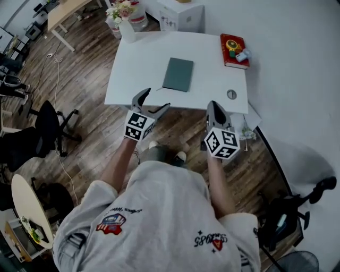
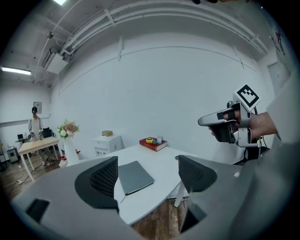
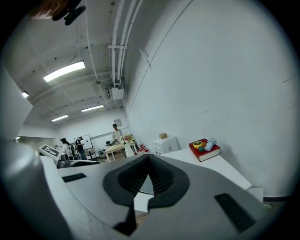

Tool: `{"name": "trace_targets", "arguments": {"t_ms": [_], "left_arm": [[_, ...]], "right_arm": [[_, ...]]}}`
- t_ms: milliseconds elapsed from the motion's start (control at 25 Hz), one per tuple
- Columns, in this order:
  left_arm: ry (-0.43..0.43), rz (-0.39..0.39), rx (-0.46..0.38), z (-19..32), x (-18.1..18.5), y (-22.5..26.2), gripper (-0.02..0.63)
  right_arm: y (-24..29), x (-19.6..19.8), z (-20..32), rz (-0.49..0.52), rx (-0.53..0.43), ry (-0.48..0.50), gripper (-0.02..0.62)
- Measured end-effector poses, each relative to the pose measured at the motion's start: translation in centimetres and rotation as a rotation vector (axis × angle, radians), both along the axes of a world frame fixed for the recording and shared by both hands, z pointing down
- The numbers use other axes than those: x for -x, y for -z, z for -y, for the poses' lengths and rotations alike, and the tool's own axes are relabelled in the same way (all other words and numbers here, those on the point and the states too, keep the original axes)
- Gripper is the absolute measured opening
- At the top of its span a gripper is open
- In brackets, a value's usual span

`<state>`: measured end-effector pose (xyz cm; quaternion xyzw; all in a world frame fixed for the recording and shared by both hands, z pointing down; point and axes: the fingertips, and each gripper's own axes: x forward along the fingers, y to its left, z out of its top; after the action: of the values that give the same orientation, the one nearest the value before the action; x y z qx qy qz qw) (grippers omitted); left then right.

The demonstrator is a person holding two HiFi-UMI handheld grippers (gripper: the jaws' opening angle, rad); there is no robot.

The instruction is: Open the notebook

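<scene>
A closed dark grey-green notebook (image 1: 178, 74) lies flat near the middle of the white table (image 1: 212, 79). Both grippers hover in front of the table's near edge, apart from the notebook. My left gripper (image 1: 155, 101) is open with nothing between its fingers; in the left gripper view the notebook (image 2: 135, 177) shows through the gap between the two dark pads (image 2: 101, 180). My right gripper (image 1: 213, 106) is shut on nothing, its pads (image 3: 161, 176) meeting at the tip (image 3: 149, 161). The right gripper (image 2: 220, 121) also appears at the right of the left gripper view.
A red book (image 1: 234, 43) with small items on it lies at the table's far right corner. A flower vase (image 1: 123, 18) and a white cabinet (image 1: 180, 16) stand behind the table. A round cable grommet (image 1: 231, 94) sits near the front right edge. An office chair (image 1: 45, 127) stands at the left.
</scene>
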<state>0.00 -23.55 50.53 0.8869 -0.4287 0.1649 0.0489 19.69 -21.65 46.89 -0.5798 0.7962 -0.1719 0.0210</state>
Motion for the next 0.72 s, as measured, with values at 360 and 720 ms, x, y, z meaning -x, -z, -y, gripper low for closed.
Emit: {"name": "trace_targets", "arguments": {"t_ms": [360, 720], "left_arm": [[-0.045, 0.073, -0.005, 4.1, -2.7, -3.4, 0.383], [-0.182, 0.254, -0.011, 8.2, -6.4, -8.5, 0.321]], "right_arm": [[-1.3, -2.6, 2.1, -0.011, 0.025, -0.032, 0.000], [-3.0, -5.5, 3.8, -0.029, 0.081, -0.092, 0.000]]}}
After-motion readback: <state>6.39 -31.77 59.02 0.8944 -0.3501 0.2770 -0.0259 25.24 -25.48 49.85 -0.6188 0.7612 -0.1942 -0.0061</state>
